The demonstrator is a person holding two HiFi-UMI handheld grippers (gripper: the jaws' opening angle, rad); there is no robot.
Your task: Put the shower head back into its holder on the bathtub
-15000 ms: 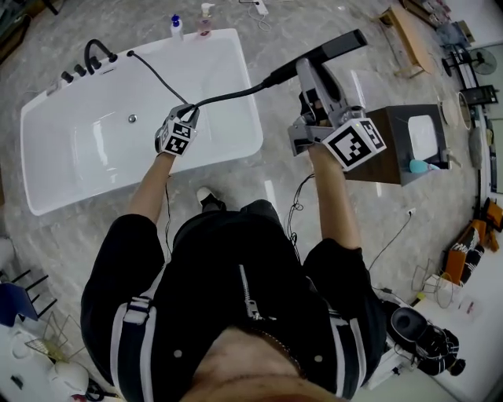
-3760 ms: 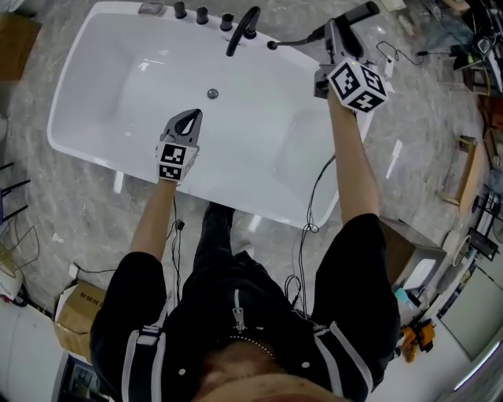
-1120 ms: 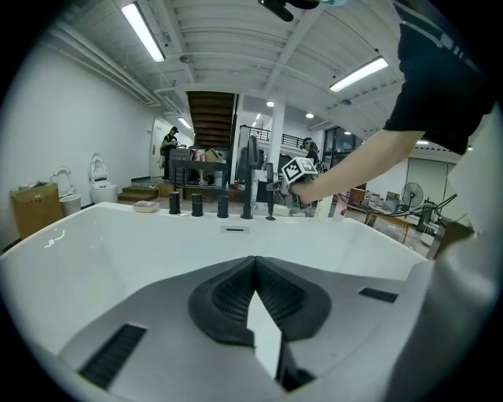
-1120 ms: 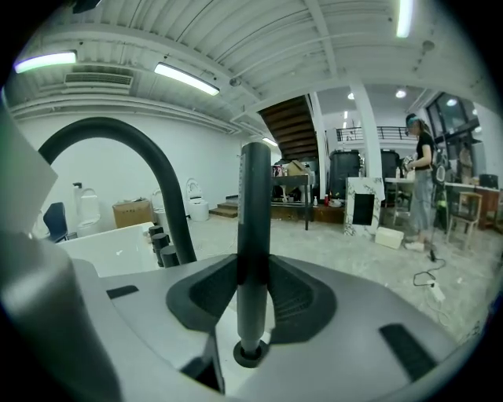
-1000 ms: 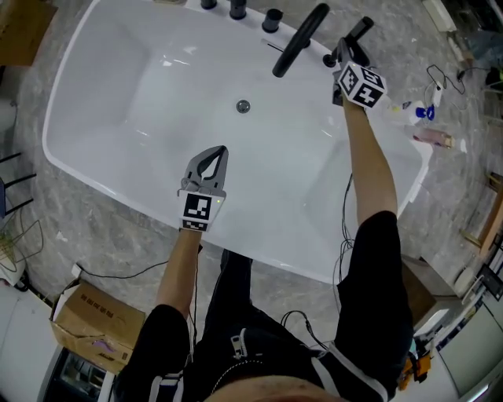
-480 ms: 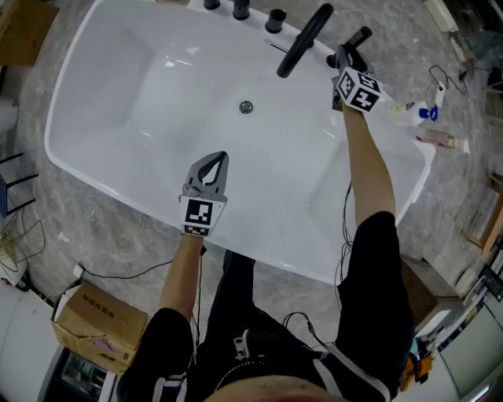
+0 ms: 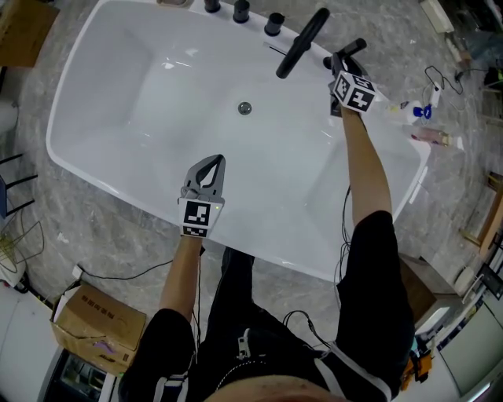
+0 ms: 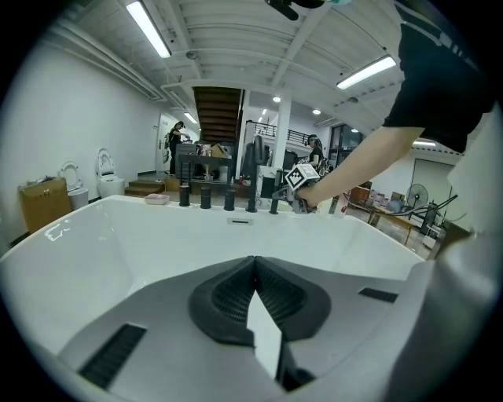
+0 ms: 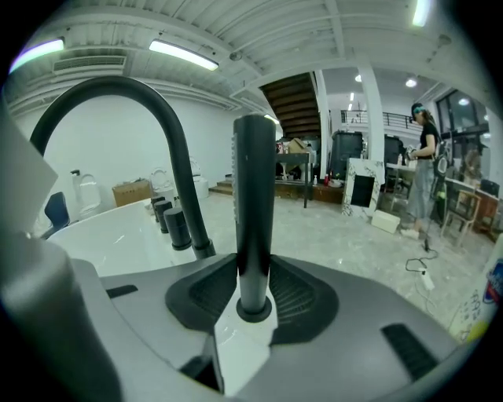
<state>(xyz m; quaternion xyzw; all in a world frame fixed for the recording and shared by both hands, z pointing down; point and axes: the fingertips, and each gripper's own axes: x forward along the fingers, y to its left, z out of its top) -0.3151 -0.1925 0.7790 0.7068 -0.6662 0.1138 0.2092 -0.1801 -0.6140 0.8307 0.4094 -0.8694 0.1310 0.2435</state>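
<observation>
The black stick-shaped shower head stands upright between the jaws of my right gripper, which is shut on its lower shaft. In the head view the shower head and the right gripper are at the white bathtub's far rim, just right of the curved black spout. Its holder is hidden under the jaws. My left gripper hangs over the tub's near wall, shut and holding nothing; the left gripper view shows its pads pressed together.
Black tap knobs line the far rim left of the spout, with a drain in the tub floor. Bottles lie on the marble floor to the right. A cardboard box sits at the lower left.
The right gripper has sunk a little with the shower head toward the tub rim beside the spout. The left gripper has stayed where it was.
</observation>
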